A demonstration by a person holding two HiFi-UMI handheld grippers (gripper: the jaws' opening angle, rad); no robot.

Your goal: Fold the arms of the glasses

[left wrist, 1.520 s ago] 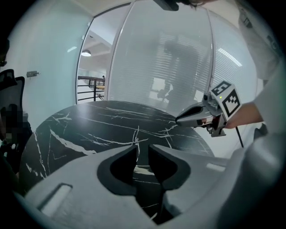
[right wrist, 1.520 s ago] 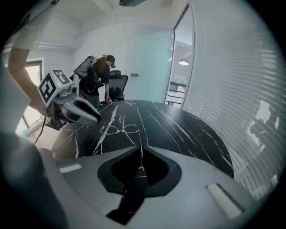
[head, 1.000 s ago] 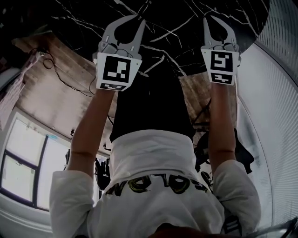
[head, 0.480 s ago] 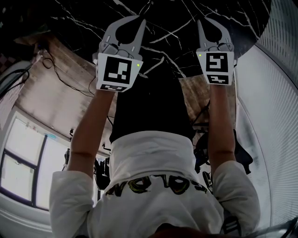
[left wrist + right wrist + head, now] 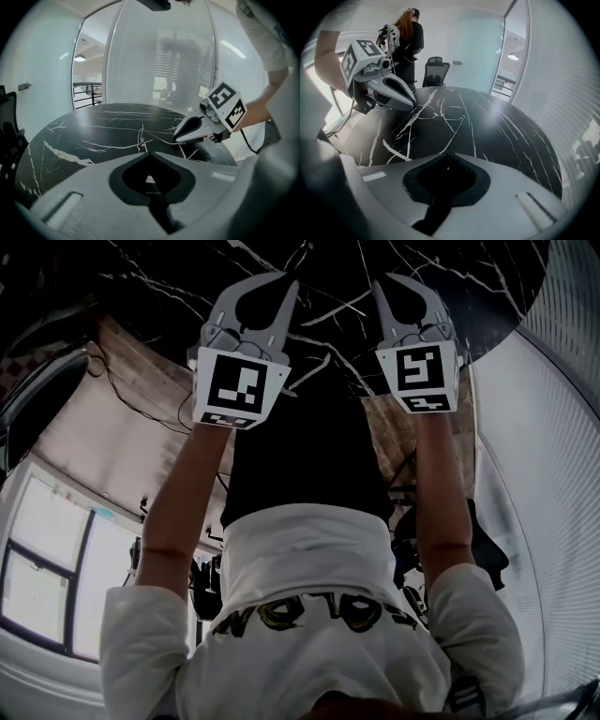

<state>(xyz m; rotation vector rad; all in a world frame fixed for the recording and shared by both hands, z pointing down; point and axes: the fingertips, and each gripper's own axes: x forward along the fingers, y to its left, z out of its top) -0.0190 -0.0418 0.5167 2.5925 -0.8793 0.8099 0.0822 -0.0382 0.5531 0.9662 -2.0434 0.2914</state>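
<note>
1. While a person holds both arms out over a round black tabletop (image 5: 511, 136) veined in white, the left hand-held gripper (image 5: 149, 153) has its jaws pressed together, tip against tip, with nothing visible between them.
2. The right hand-held gripper (image 5: 447, 154) is also pressed together at the tips, and nothing shows in the hollow behind them.
3. Thin wire glasses (image 5: 440, 113) lie on the tabletop ahead of both hand-held grippers, their two lenses side by side.
4. In the right gripper view, the left hand-held gripper's tip sits just beside one lens. Whether it touches the frame cannot be told.
5. A fine pale line (image 5: 457, 133) runs from the other lens toward the right hand-held gripper's tip. It could be an arm of the glasses or a marble vein, and whether the arms are folded cannot be told.
6. Edges: on the person's right, the tabletop's curved edge sweeps close to a pale wall of slatted blinds (image 5: 553, 446). Beyond the far edge stands an office chair (image 5: 436, 70), with a second person (image 5: 410, 37) beside it.
7. Open room: bare marble spreads wide to the right of the glasses, and more lies between the glasses and the near edge.
</note>
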